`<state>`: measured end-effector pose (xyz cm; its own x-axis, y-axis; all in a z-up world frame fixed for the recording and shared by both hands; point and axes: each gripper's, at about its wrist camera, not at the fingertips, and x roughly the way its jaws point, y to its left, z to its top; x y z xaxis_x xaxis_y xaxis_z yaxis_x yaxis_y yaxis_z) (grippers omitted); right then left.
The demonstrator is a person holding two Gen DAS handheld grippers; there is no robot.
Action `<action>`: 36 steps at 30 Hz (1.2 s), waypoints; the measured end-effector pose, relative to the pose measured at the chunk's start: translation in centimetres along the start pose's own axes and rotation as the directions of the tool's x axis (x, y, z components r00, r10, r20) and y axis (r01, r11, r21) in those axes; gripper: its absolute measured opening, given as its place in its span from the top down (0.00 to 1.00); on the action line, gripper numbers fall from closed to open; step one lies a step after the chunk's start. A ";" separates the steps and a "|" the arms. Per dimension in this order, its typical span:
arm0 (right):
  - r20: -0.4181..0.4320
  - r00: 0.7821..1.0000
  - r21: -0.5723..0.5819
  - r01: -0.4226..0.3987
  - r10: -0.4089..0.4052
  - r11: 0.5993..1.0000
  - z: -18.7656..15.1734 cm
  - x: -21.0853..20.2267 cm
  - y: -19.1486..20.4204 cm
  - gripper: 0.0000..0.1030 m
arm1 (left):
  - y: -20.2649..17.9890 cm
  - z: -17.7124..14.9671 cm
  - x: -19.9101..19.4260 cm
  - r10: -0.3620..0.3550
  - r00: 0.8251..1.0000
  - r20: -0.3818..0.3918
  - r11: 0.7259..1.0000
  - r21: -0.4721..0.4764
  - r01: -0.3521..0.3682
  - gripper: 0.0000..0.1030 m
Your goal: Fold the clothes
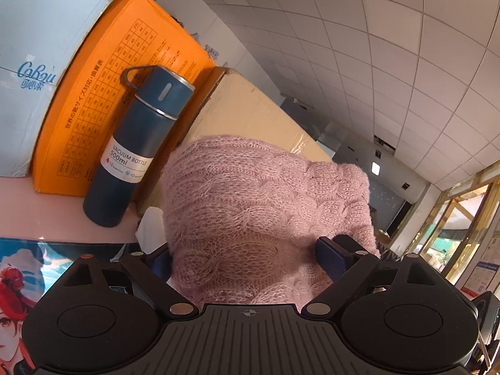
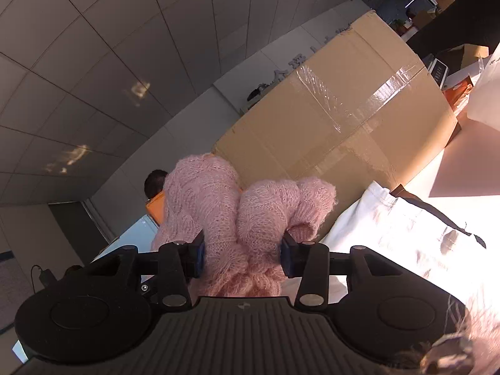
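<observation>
While both tongs carry the pink knit [image 1: 250,206] clear of the table, we note: left gripper [image 1: 247,259] spread wide around a thick bundle, right gripper [image 2: 242,254] pinching a bunched fold [image 2: 250,218]. Garment spans hand to hand; neither is nearer.

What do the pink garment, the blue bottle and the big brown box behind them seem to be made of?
Pink garment: fuzzy knitted yarn, perhaps wool or mohair; cable stitches and a hairy halo show.
Blue bottle: probably matt-coated metal; bare silvery rims and a "vacuum bottle" label.
Brown box: cardboard, dull brown, sealed with glossy clear tape.
</observation>
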<state>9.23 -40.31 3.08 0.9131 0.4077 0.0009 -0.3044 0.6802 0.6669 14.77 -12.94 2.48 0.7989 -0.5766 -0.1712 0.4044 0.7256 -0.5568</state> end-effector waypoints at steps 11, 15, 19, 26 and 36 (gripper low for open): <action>-0.096 0.936 -0.060 0.335 -0.340 0.940 -1.4 4.5 -5.4 0.48 | 1.2 -2.9 6.8 0.227 0.968 -0.109 0.960 0.192 -0.203 0.00; -0.097 0.927 -0.100 0.353 -0.362 0.930 -2.3 4.1 -5.5 0.43 | 1.6 -3.3 6.4 0.218 0.970 -0.108 0.962 0.189 -0.195 0.00; -0.069 0.931 -0.122 0.348 -0.357 0.930 -2.5 3.2 -5.2 0.20 | 0.8 -2.9 4.5 0.221 0.971 -0.096 0.959 0.203 -0.198 0.00; 0.168 0.911 -0.103 0.395 -0.375 0.913 -2.2 0.1 -4.1 0.00 | 0.1 -2.2 -2.3 0.217 0.976 -0.013 0.940 0.271 -0.205 0.00; 0.233 0.890 -0.202 0.439 -0.392 0.876 -6.4 -3.2 4.7 0.00 | 1.7 -2.3 -12.8 0.245 0.964 0.106 0.919 0.292 -0.266 0.00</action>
<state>3.15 -34.52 1.50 0.9952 -0.0456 -0.0870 0.0791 0.8977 0.4335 4.21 -5.14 1.88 0.9161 -0.3383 -0.2154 0.2895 0.9295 -0.2286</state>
